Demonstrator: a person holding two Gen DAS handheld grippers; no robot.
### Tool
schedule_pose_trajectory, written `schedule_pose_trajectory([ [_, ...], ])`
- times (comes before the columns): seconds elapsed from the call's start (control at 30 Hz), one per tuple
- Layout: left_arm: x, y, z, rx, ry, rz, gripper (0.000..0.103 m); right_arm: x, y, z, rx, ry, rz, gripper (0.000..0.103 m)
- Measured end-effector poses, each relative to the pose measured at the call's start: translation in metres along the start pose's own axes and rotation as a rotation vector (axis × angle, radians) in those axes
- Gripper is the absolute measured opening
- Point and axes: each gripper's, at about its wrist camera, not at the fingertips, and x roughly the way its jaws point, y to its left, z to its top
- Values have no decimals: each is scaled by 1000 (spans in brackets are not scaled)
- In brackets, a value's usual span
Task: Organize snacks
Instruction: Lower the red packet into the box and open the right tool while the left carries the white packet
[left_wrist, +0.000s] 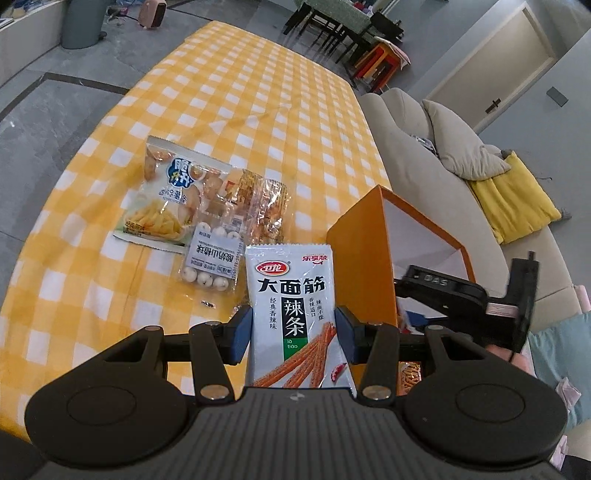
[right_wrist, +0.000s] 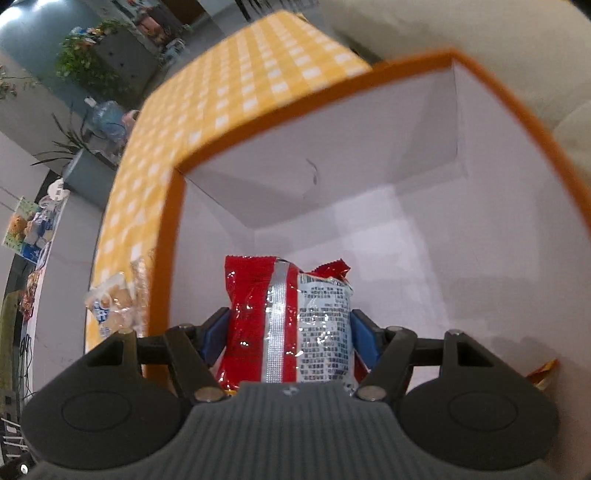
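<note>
While both claws grip packets, the right claw (right_wrist: 290, 332) holds its red packet (right_wrist: 258, 317) inside the orange box (right_wrist: 166, 258), the left claw (left_wrist: 293, 332) clamps a white latiao packet (left_wrist: 291, 295), and three snacks (left_wrist: 207, 214) ahead of it wait on the worktop (left_wrist: 240, 92).

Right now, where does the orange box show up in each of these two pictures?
Left wrist view: the orange box stands right of centre, beyond the latiao packet, its open top facing away.
Right wrist view: the orange box fills the frame, white inside.
Shared landmark: the yellow checked tablecloth.
</note>
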Motion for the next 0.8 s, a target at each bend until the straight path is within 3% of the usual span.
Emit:
schedule_pose_trajectory([
  [0.27, 7, 0, -1, 9, 23, 4, 54, 27, -9, -1, 57, 59, 6, 71],
  [0.6, -2, -11, -1, 49, 8, -13, 54, 18, -14, 3, 64, 136, 25, 81],
  [0.8, -14, -25, -4, 77, -11, -27, 54, -7, -19, -4, 43, 120, 87, 81],
])
